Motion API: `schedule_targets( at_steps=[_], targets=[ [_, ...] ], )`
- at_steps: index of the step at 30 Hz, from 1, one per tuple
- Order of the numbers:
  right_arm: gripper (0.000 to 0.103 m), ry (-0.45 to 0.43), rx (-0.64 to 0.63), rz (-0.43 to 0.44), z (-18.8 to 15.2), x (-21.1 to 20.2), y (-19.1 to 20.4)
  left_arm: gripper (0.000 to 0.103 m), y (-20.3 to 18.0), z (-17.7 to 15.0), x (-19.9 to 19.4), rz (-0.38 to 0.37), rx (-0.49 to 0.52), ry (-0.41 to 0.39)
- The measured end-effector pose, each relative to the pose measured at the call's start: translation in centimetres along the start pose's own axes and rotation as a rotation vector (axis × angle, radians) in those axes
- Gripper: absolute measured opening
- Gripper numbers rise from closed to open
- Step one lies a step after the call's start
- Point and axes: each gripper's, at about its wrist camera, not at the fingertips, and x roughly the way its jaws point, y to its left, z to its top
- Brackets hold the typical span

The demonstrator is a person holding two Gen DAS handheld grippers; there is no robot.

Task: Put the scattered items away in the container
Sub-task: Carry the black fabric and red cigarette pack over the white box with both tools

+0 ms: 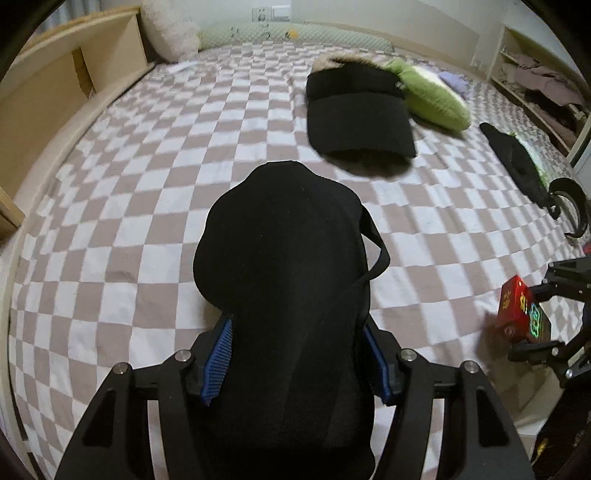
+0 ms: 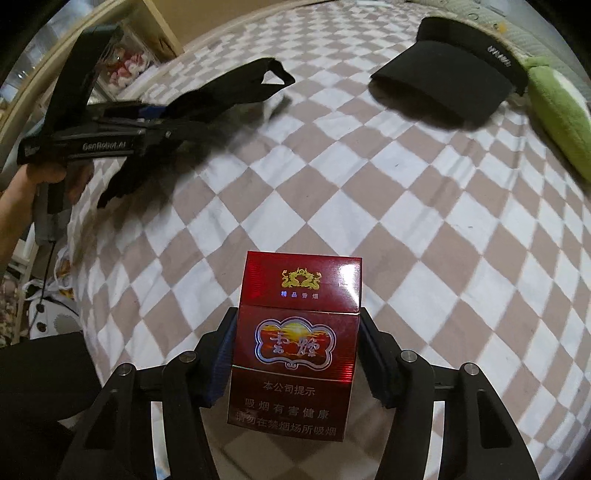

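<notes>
My left gripper [image 1: 295, 354] is shut on a black fabric item with a strap [image 1: 284, 258], held above the checkered bed; it also shows from the side in the right wrist view [image 2: 221, 92]. My right gripper [image 2: 297, 354] is shut on a red cigarette pack [image 2: 299, 339], held above the bed; the pack also shows at the right edge of the left wrist view [image 1: 517, 314]. A black fabric pouch-like container [image 1: 358, 114] lies on the bed further off, also in the right wrist view [image 2: 450, 77].
A green plush pillow [image 1: 432, 96] lies beside the black container. Another black garment [image 1: 517, 162] lies at the bed's right side. A wooden headboard shelf [image 1: 55, 81] runs along the left. A white pillow [image 1: 170, 29] sits at the far end.
</notes>
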Motion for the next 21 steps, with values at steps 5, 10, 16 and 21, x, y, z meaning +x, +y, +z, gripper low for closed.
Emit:
schedule_targets(
  at_steps=[5, 10, 16, 21],
  targets=[
    [0.061, -0.067, 0.033, -0.008, 0.0, -3.1, 0.7, 0.062, -1.7, 0.7, -3.6, -0.007, 0.016, -0.054],
    [0.061, -0.136, 0.056, -0.018, -0.5, -7.1, 2.0, 0.062, -3.6, 1.1, -8.5, -0.003, 0.035, -0.12],
    [0.061, -0.213, 0.062, -0.055, -2.7, -13.5, 2.1, 0.062, -6.1, 1.2, -14.2, -0.016, 0.051, -0.192],
    [0.061, -0.283, 0.071, -0.071, -5.0, -18.2, 3.1, 0.062, -8.4, 0.3, -18.6, -0.039, 0.062, -0.241]
  ],
)
